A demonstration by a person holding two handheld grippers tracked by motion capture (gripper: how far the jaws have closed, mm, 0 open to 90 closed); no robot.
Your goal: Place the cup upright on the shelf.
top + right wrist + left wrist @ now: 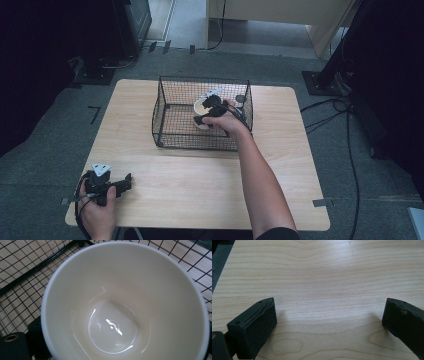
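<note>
A white cup (201, 114) is inside the black wire basket (167, 100) at the middle of the table. My right gripper (212, 107) is shut on the cup from the right side. In the right gripper view the cup's glossy empty inside (125, 305) faces the camera, one black finger (37, 337) hugs its outer wall at lower left, and the basket mesh (25, 272) lies behind it. Whether the cup rests on the basket floor I cannot tell. My left gripper (122, 182) rests near the table's front left corner, open (329, 317), nothing between its fingers.
The pale wooden table (200, 185) has bare room in front of the basket and on both sides. The person's right forearm (257, 175) crosses the front half of the table. Cables and dark stands sit on the floor around it.
</note>
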